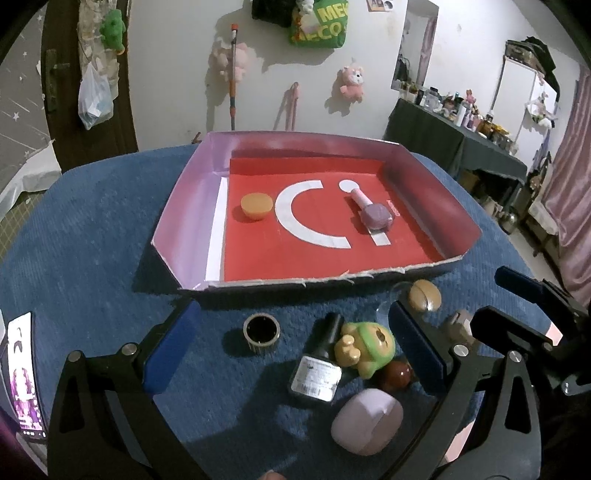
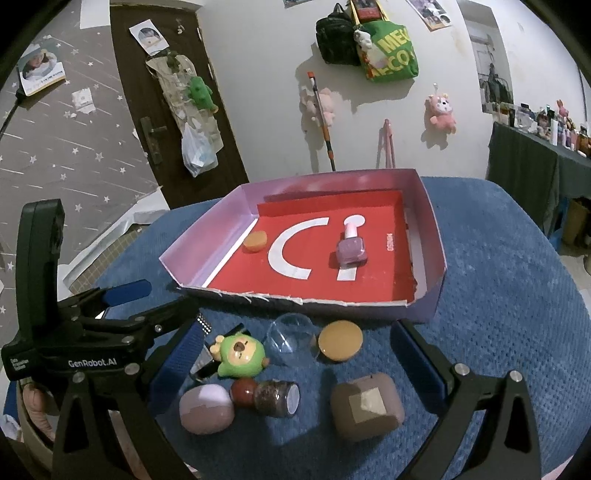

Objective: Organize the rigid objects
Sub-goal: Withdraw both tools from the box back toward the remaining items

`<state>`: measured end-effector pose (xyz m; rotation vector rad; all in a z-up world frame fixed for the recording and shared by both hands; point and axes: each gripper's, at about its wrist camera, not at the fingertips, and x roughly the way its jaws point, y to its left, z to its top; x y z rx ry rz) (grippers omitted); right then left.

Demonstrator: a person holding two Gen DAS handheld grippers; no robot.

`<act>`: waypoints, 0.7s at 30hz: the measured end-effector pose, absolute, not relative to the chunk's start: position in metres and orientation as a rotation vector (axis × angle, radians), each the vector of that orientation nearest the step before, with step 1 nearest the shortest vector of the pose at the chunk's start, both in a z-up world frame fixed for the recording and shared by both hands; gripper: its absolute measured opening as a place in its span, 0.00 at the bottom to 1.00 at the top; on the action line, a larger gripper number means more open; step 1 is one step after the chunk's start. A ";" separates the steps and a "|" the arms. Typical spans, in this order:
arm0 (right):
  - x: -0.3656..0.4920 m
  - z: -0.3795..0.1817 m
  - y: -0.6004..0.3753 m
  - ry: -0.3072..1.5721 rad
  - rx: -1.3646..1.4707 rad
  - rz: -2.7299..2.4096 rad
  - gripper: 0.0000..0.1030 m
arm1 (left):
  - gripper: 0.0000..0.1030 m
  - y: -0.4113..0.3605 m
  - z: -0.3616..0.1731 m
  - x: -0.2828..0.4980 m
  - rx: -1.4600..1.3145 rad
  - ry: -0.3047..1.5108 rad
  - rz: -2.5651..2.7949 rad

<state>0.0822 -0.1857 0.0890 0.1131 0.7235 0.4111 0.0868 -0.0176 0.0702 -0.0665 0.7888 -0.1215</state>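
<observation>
Each claw has a black frame with triangular cut-outs, silver round screws at the joints and blue pads lining its two fingers. The left claw [image 1: 291,347] carries white "GenRobot.AI" lettering on its body; the right claw [image 2: 295,354] looks alike.

1. A dark wooden door [image 2: 162,92] stands at the left, with a plastic bag [image 2: 197,151] hanging on it.
2. A green tote bag [image 2: 393,51] hangs on the white wall beside a black backpack [image 2: 336,35].
3. A pink plush toy [image 2: 441,112] hangs further right.
4. A phone [image 1: 24,373] with a lit screen lies at the table's left edge.
5. A dark-draped side table [image 1: 443,136] holds many small bottles.
</observation>
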 end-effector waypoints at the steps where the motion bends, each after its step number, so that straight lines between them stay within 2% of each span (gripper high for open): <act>1: 0.081 0.088 -0.186 0.725 0.115 0.411 1.00 | 1.00 -0.018 0.069 0.086 -0.066 0.791 -0.122; 21: 0.067 0.067 -0.191 0.784 0.119 0.394 1.00 | 1.00 -0.015 0.050 0.064 -0.079 0.833 -0.135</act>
